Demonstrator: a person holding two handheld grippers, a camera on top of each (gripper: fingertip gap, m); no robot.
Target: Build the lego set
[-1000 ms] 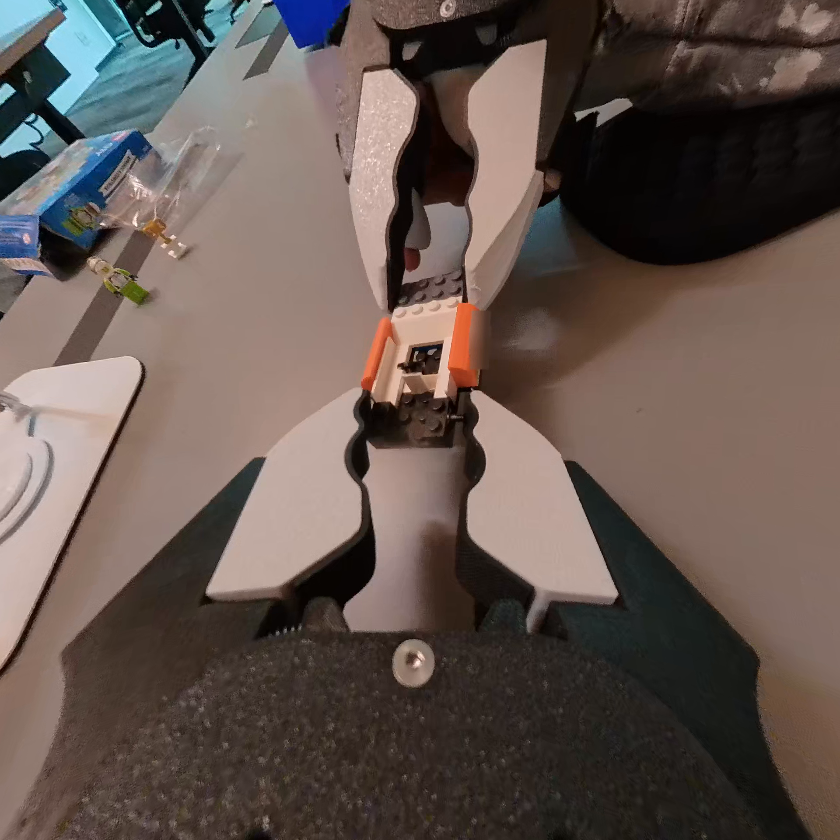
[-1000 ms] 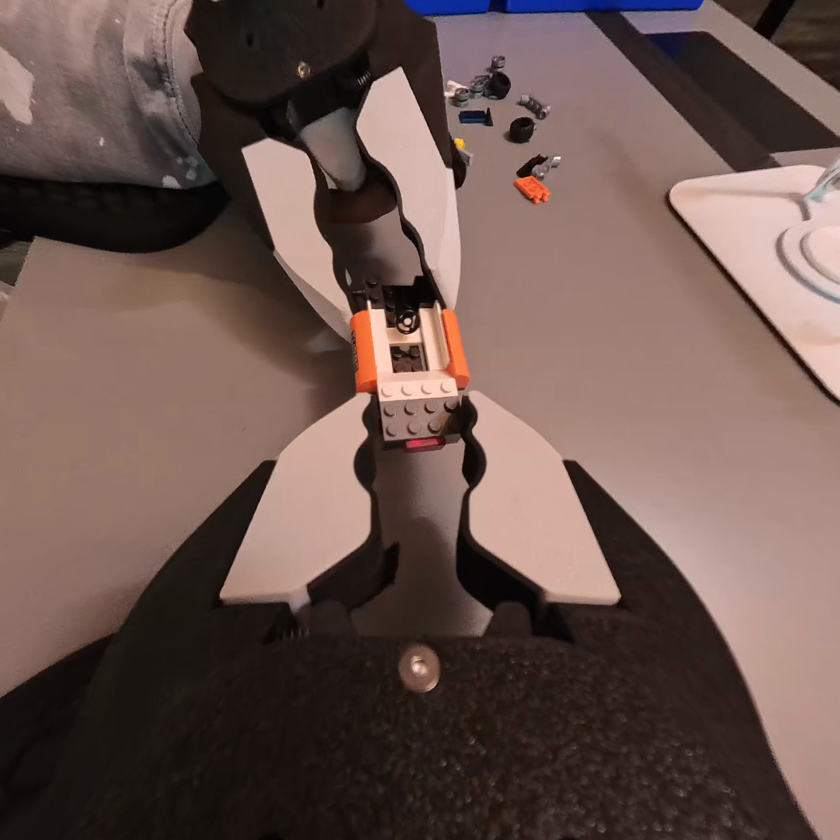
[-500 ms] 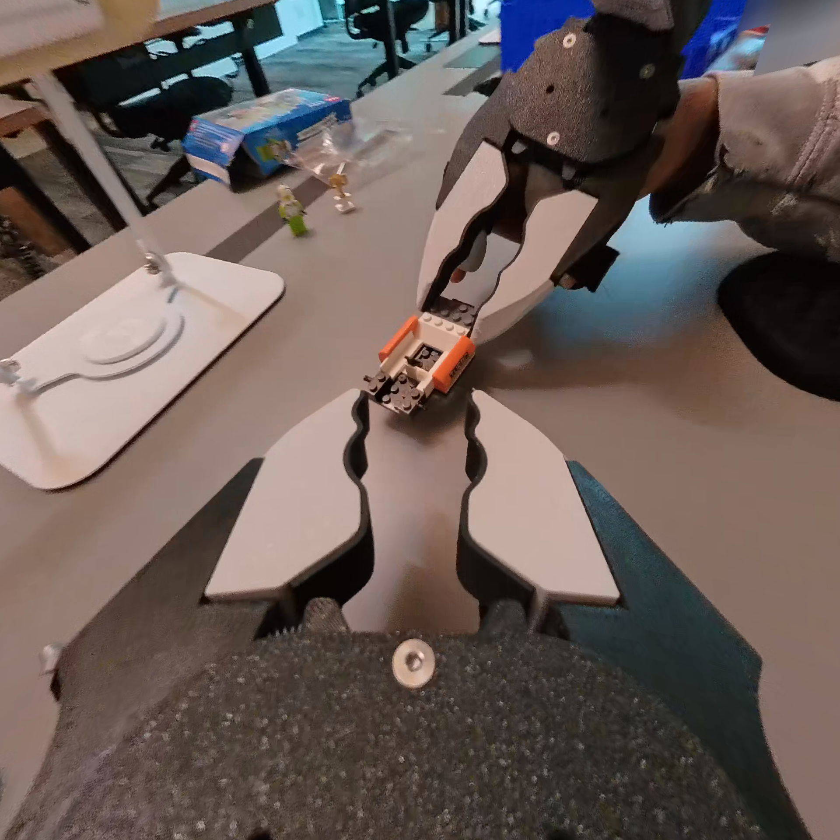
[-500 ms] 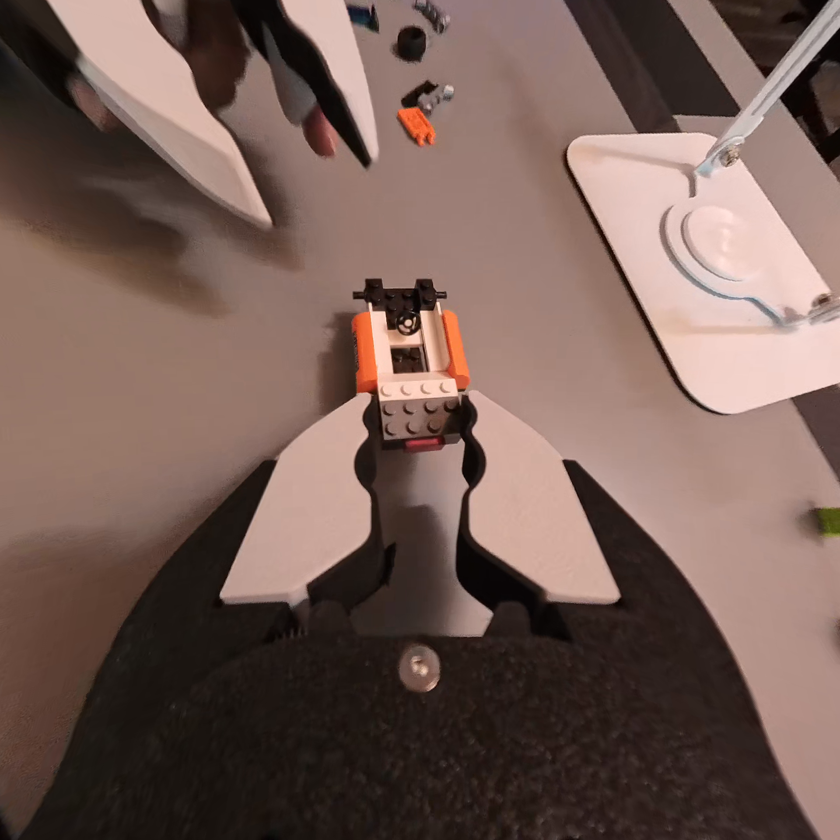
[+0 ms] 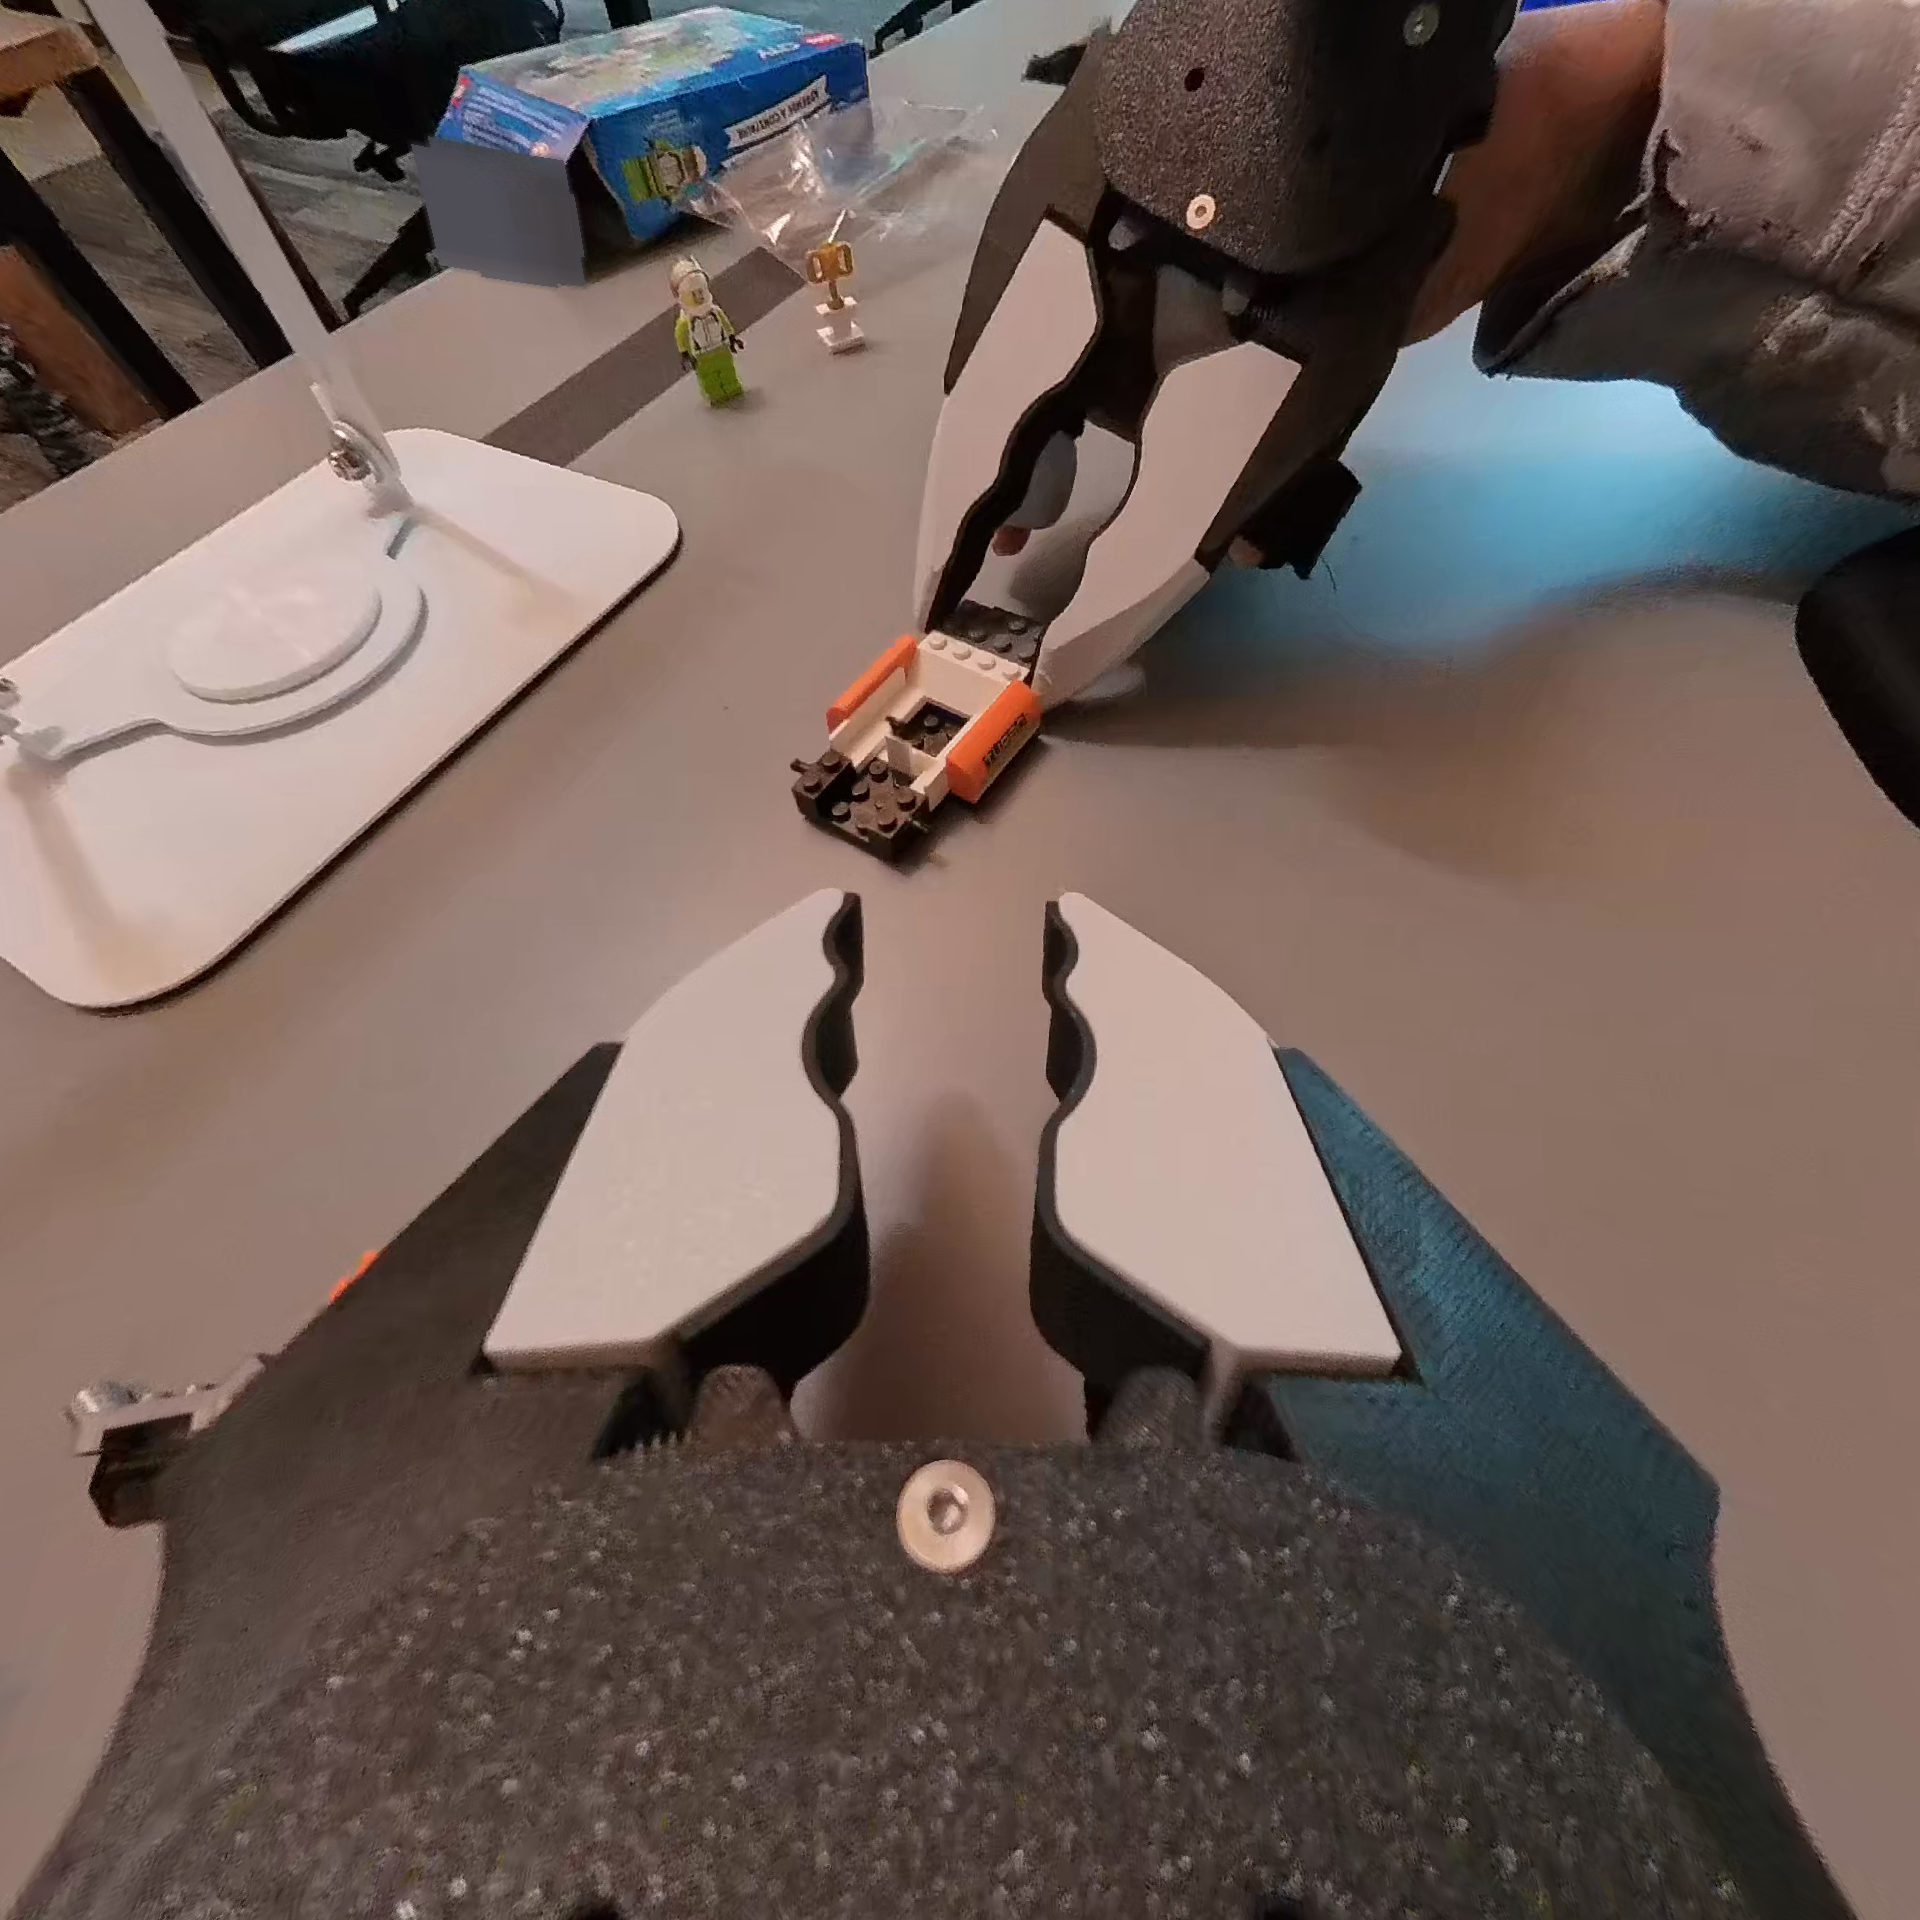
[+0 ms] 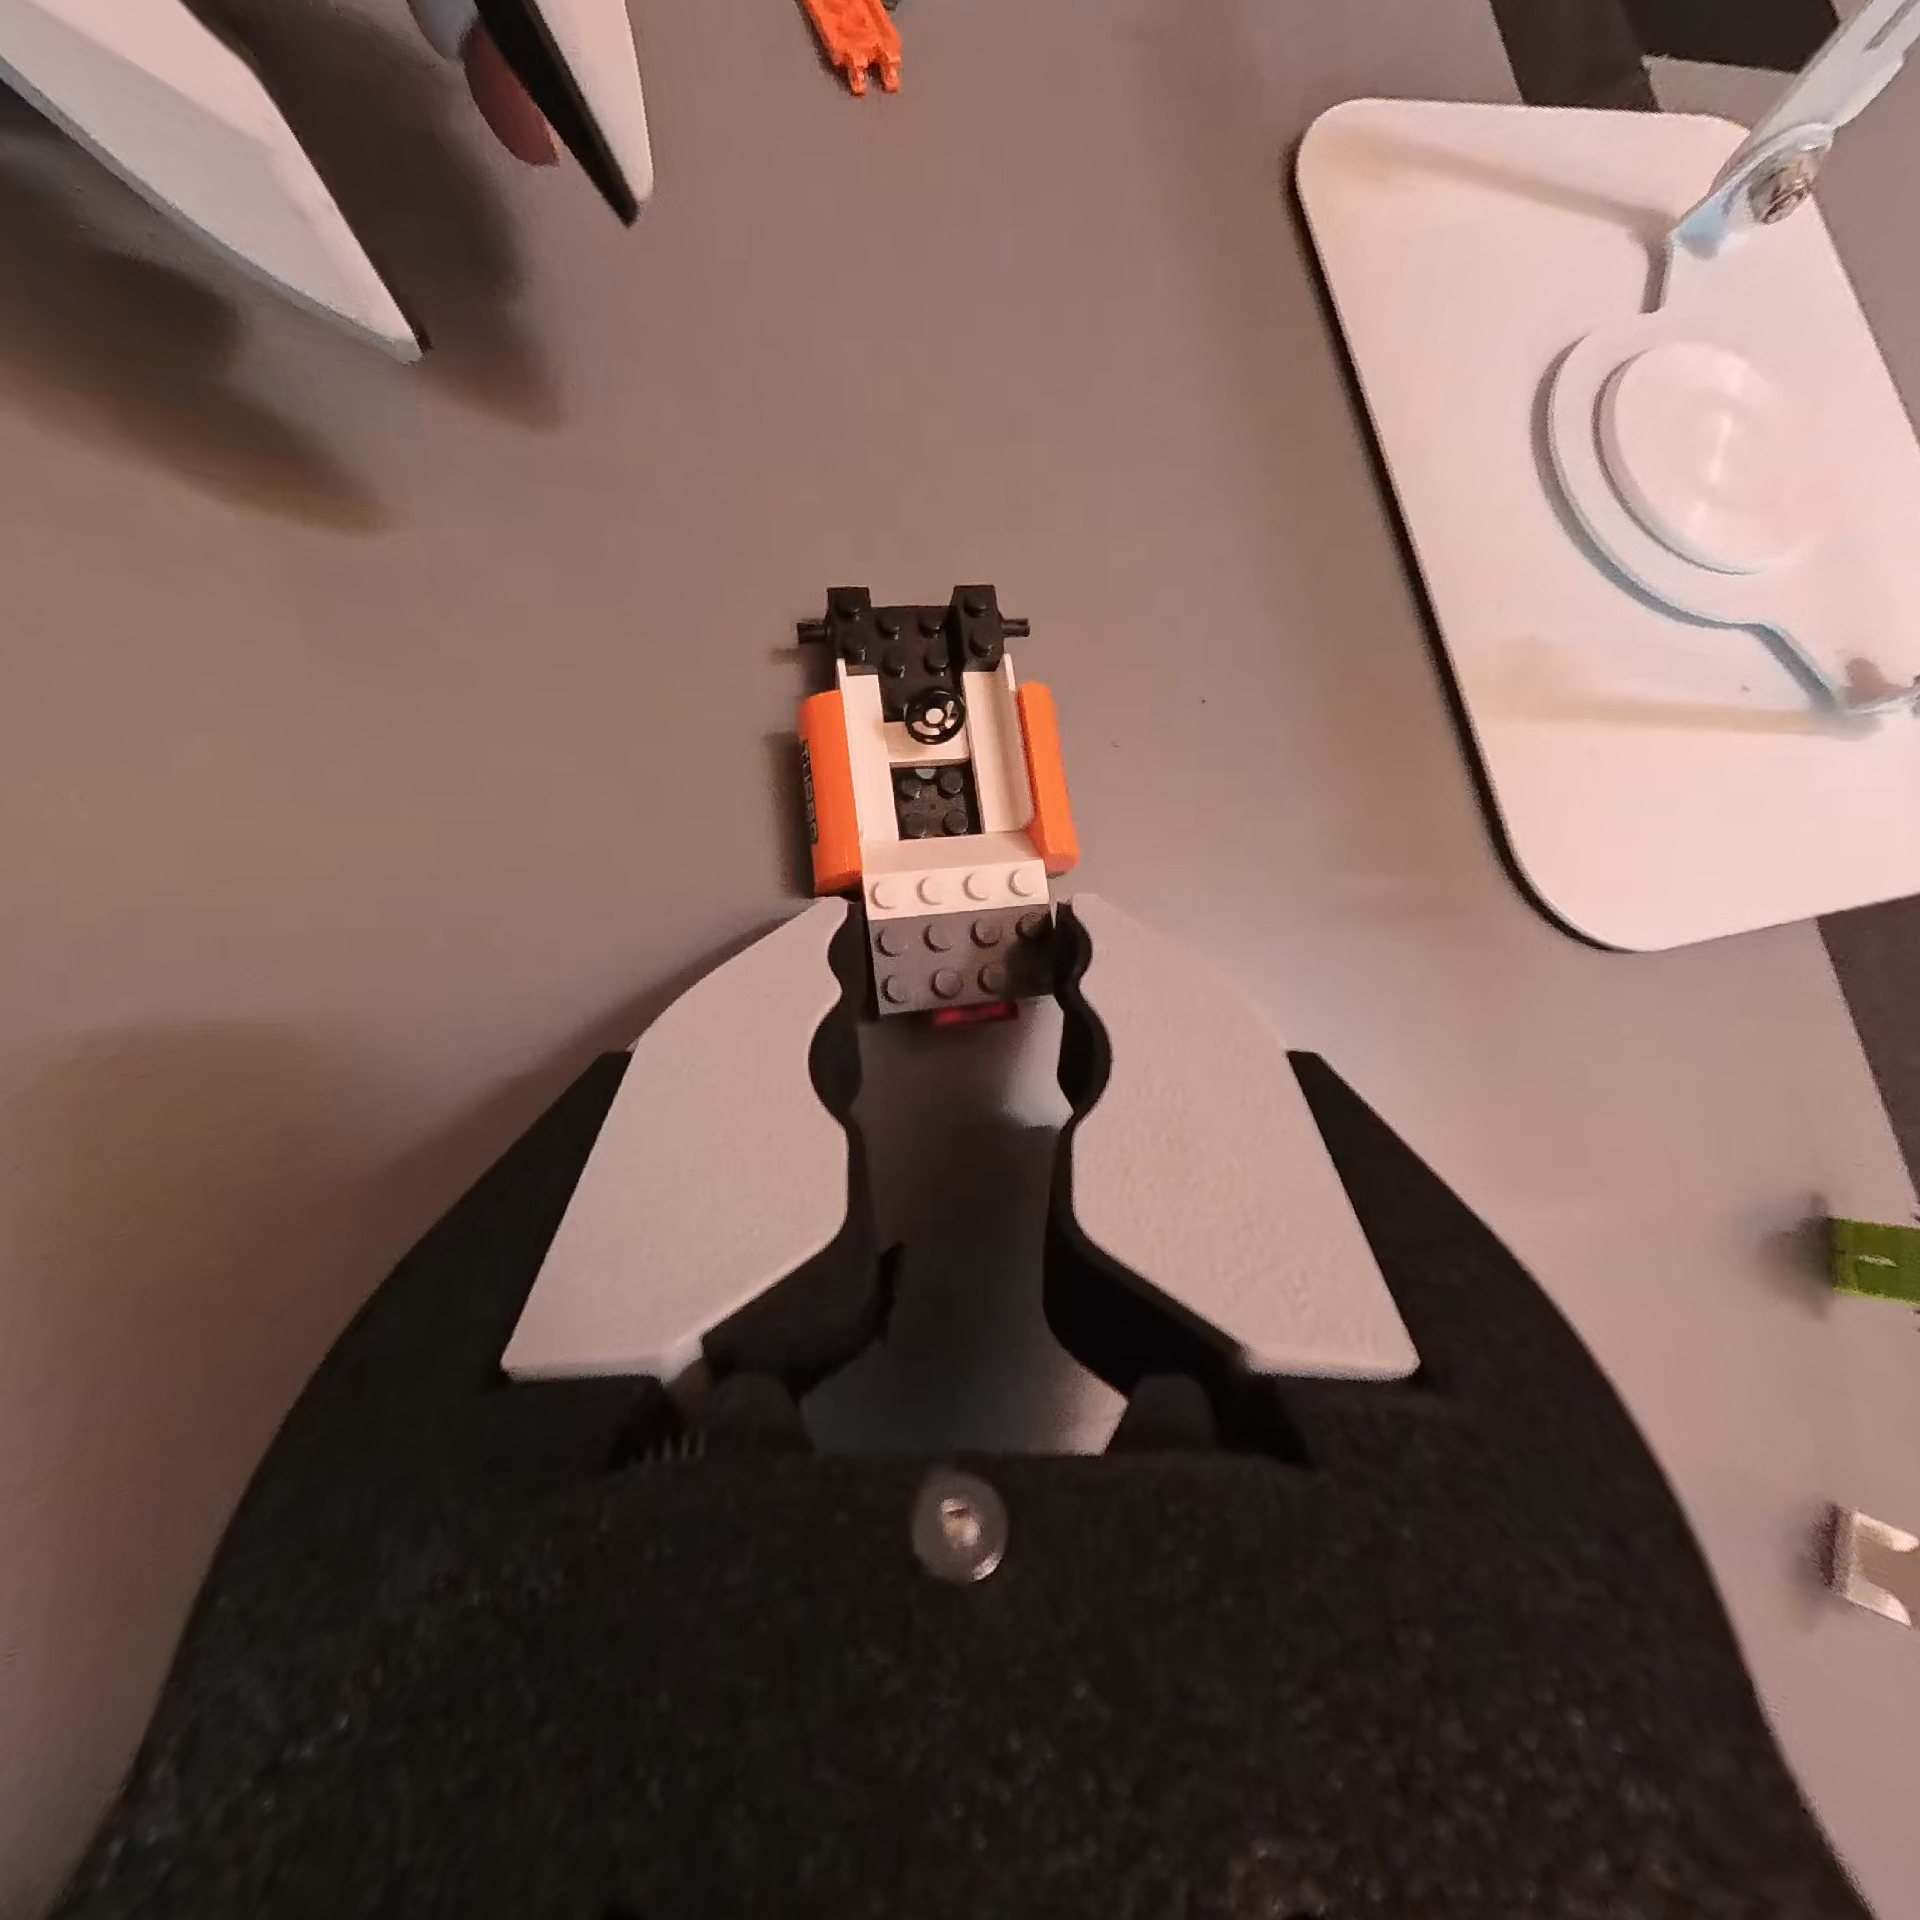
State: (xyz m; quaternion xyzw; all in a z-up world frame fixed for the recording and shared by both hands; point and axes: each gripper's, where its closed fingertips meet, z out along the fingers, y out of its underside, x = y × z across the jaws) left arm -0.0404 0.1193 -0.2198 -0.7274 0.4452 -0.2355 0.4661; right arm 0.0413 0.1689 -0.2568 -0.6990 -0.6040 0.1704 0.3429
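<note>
Glossy plastic lego car (image 6: 932, 774) on a smooth matt table (image 6: 520, 675); tool body (image 5: 935, 1714) rough, grainy.

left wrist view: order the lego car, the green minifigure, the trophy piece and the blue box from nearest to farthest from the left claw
From the left claw:
1. Lego car, just ahead on the table, held at its far end by the right claw.
2. Green minifigure, standing farther back, left.
3. Trophy piece, just beyond it; close to call.
4. Blue box, farthest, rear left.

Dim, warm indoor light; a cool blue cast tints the grey table (image 5: 1455, 644) by the sleeve (image 5: 1787, 208) in the left wrist view; soft shadows beneath both grippers; wide-angle bending at the edges; the far left gripper (image 6: 436, 260) is motion-blurred in the right wrist view.
</note>
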